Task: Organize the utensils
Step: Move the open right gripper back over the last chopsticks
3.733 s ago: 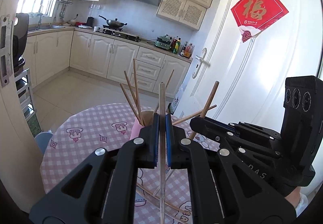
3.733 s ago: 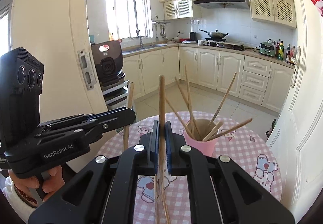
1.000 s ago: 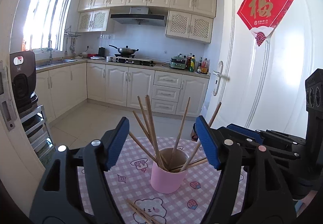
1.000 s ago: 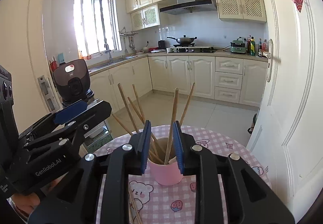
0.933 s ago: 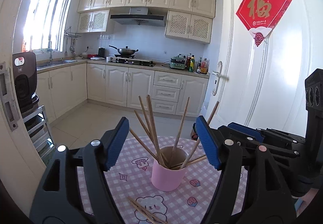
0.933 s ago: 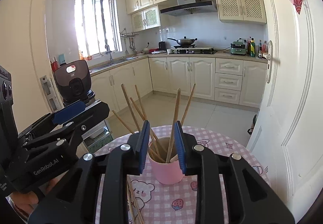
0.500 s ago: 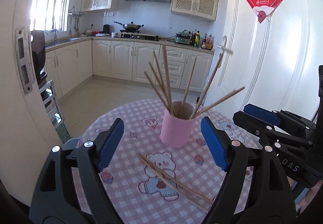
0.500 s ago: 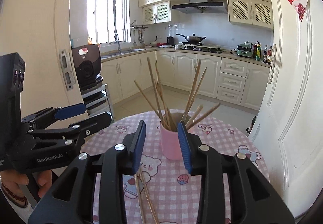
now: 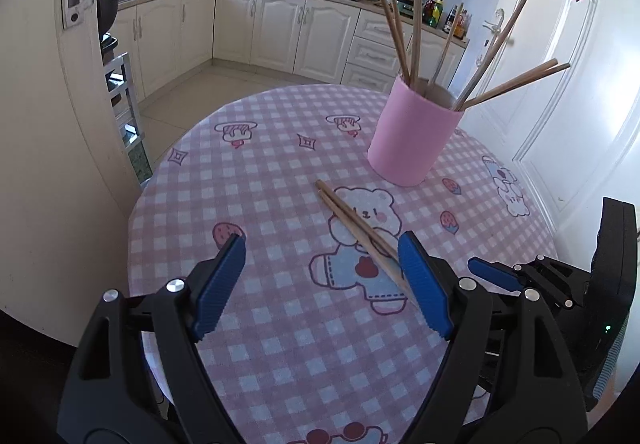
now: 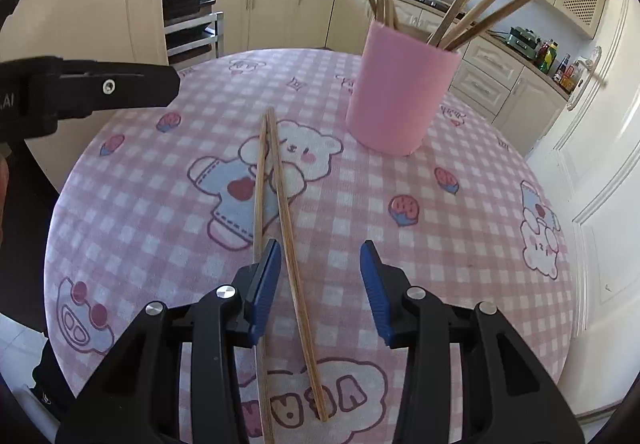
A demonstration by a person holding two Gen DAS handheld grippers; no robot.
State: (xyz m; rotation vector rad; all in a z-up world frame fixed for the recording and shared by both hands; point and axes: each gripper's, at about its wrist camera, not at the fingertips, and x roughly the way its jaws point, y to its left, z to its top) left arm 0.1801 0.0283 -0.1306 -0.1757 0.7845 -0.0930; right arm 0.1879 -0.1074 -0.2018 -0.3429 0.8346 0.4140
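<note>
Right gripper (image 10: 320, 284) is held with its jaws spread and empty directly over the near ends of two loose chopsticks (image 10: 276, 204), whose long axes run away from it toward the pink cup (image 10: 400, 92). Left gripper (image 9: 322, 284) is also opened wide and empty, the chopsticks (image 9: 356, 228) lying slantwise toward its right finger. The right one is judged better aligned for the pick.

1. I find my left gripper (image 9: 322, 286) with its jaws spread wide, blue pads (image 9: 218, 286) facing each other, nothing between them.
2. My right gripper (image 10: 320, 290) stands with jaws parted, less widely.
3. In the left view, my right gripper (image 9: 494, 278) sits at four o'clock, pointing toward nine o'clock.
</note>
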